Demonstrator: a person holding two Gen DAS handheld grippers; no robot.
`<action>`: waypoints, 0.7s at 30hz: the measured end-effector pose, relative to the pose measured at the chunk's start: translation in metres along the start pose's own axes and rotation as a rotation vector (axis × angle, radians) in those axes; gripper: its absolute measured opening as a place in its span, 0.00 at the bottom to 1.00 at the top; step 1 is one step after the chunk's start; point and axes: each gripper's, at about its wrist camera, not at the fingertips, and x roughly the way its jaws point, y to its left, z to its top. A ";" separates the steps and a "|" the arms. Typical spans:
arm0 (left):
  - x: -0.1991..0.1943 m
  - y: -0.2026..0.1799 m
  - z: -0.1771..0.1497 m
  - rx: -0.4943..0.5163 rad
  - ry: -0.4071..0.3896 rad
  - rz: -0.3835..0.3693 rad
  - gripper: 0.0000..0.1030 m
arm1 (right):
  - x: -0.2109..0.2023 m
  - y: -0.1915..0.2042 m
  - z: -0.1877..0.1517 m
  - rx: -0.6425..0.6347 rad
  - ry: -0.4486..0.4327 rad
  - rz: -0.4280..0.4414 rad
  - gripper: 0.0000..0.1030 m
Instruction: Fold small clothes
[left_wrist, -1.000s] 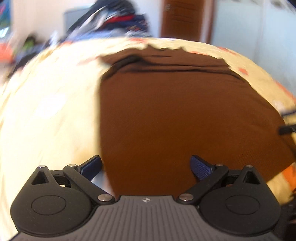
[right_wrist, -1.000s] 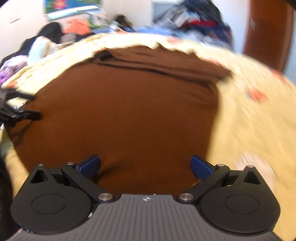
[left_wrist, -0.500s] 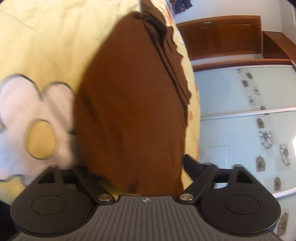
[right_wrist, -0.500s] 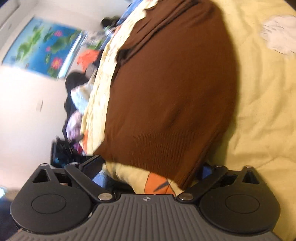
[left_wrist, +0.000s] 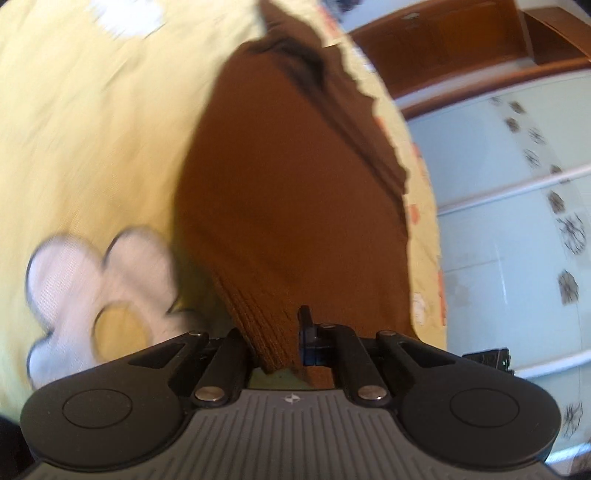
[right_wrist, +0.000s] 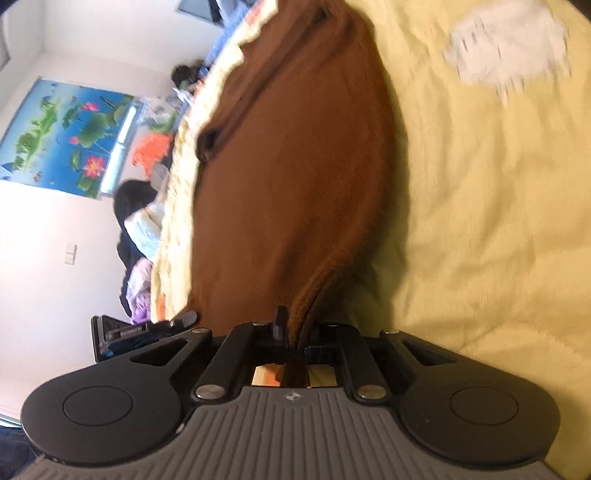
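Left wrist view shows the left claw (left_wrist: 280, 339) pinched shut on the ribbed hem corner of the brown sweater (left_wrist: 295, 192), its jaws having just closed with the knit caught between them. From the right wrist view, the right claw (right_wrist: 295, 339) is likewise clamped on the other hem corner of the sweater, its jaws also having just closed, a ridge of fabric bunching up into the pinch. The sweater lies spread flat on the yellow bedspread (left_wrist: 92, 129), its sleeves already folded across the far end, its hem at the near edge by both claws; a white flower print (left_wrist: 99, 280) sits just beside the sweater's hem on the left claw's side. The step in hand looks like the grasp before a lengthwise fold: the next move likely calls for lifting both corners together, evenly, and carrying the hem over toward the sleeve end so the edges line up. Compared with a second ago, both claws were spread wide over the sweater's near part and level; now each has rolled onto its side and bitten the hem.
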 end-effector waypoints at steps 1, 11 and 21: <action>0.000 -0.007 0.008 0.023 -0.012 -0.013 0.06 | -0.002 0.005 0.005 -0.008 -0.016 0.021 0.14; 0.049 -0.088 0.178 0.265 -0.225 -0.102 0.06 | 0.025 0.050 0.176 -0.168 -0.234 0.164 0.14; 0.177 -0.098 0.334 0.295 -0.337 0.222 0.06 | 0.092 0.007 0.363 -0.026 -0.340 0.052 0.21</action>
